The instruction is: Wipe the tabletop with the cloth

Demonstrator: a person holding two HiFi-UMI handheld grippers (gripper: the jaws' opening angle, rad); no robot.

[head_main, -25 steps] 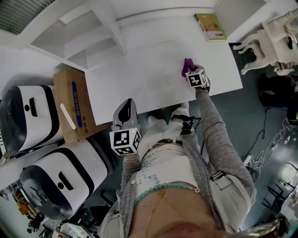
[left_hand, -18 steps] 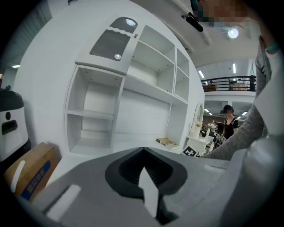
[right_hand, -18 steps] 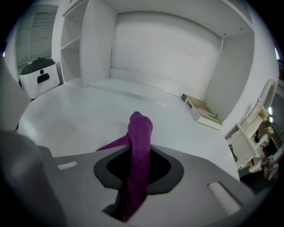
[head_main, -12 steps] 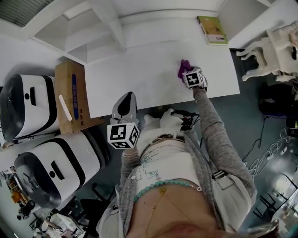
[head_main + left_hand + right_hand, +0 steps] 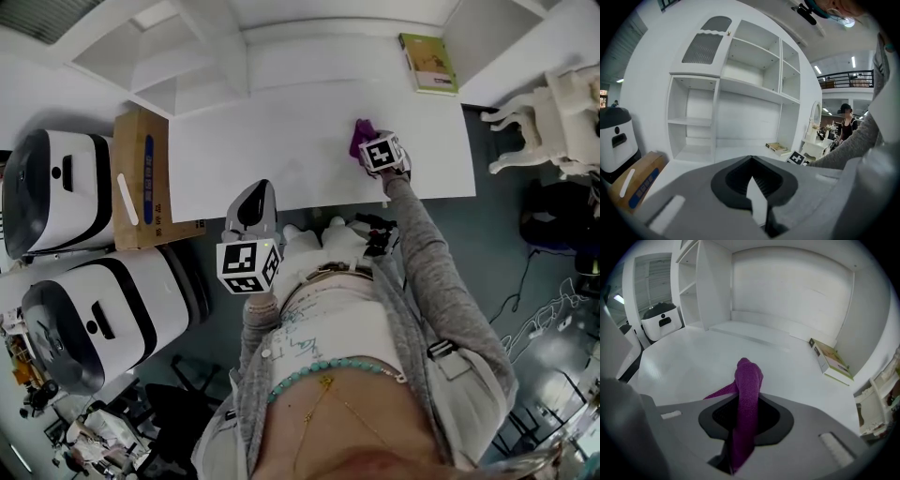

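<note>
My right gripper (image 5: 364, 150), fingers pinching 1 purple cloth (image 5: 359, 137) on the desk (image 5: 272, 141), left gripper (image 5: 255, 193), fingers pressed together, 1 book (image 5: 428, 61) beyond.

Bright even indoor light, tabletop (image 5: 281, 150) nearly washed out, faint shadows, fisheye bending, dark corners

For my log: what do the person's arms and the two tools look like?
The left tool and right tool have light grey moulded bodies with black-lined jaw recesses. Each carries a white cube printed with black square markers. The arms wear grey knit sleeves.
</note>
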